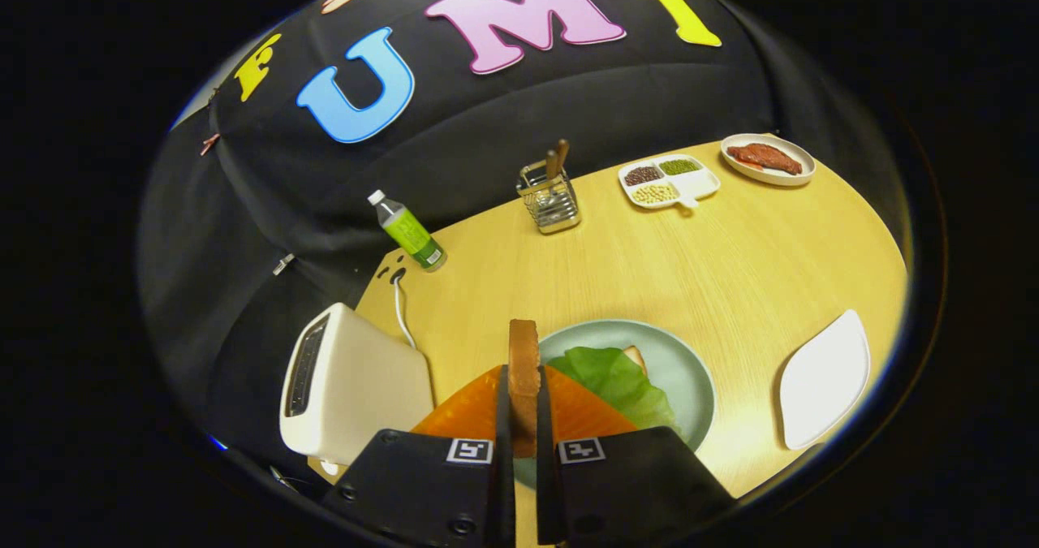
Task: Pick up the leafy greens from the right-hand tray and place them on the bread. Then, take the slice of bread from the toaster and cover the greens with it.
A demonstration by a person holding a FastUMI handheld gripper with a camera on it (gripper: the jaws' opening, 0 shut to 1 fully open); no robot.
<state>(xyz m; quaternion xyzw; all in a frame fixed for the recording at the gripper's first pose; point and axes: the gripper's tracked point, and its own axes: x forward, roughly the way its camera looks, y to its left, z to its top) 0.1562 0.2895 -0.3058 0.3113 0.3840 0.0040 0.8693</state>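
One bread slice [523,369] pinched edge-on in the tongs [524,418] above the leafy greens [617,381] on the plate [690,369] — thin grip, could twist and land skewed.

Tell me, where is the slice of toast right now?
In the gripper view, the slice of toast stands on edge, clamped between the claw fingers, just right of the white toaster and over the plate holding lettuce.

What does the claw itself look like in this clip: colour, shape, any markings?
The claw has two bulky matte-black housings with small dark screws, each tapering into a thin black finger. Each housing carries a white square tag with a black coded pattern near the inner edge. No cables visible.
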